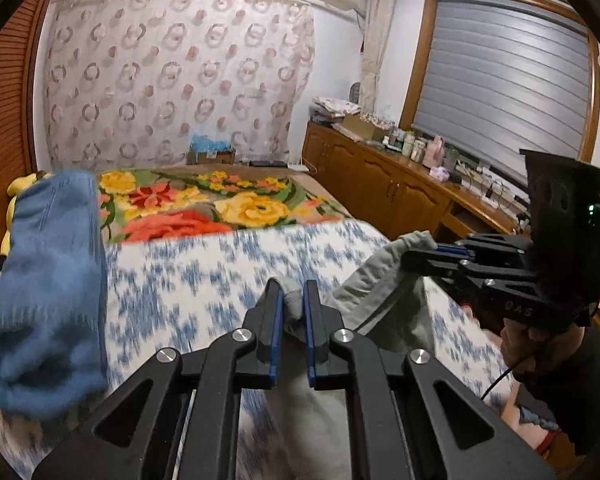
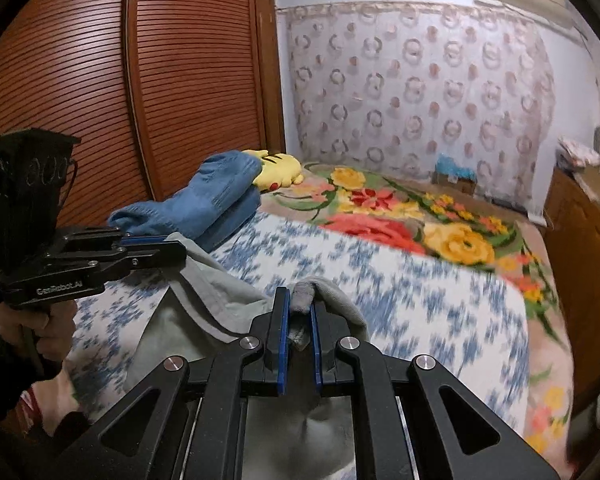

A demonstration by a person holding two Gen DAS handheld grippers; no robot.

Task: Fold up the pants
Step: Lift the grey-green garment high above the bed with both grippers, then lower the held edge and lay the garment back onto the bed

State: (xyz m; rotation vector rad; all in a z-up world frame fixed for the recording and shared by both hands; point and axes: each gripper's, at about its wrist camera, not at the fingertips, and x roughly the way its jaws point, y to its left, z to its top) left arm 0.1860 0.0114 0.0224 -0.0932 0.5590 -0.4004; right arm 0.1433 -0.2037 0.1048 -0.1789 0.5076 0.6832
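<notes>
Both tongs, left (image 1: pixel 292 304) and right (image 2: pixel 300 312), clamped on grey pants (image 2: pixel 204 292), raised over near edge of bed (image 1: pixel 204 272). No fold visible yet; folding apparently all ahead.

Pants (image 2: pixel 204 292) look like soft matt grey cotton, the grippers (image 1: pixel 293 304) are matt black plastic, and the wardrobe (image 2: pixel 100 80) is slatted glossy wood.

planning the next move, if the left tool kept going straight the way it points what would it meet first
Probably the bed's blue-and-white sheet, the first surface ahead of the left tool, which is shut on the grey pants. Beyond lies the floral blanket. Depth is unclear and the view is motion-blurred, so this is an estimate.
</notes>
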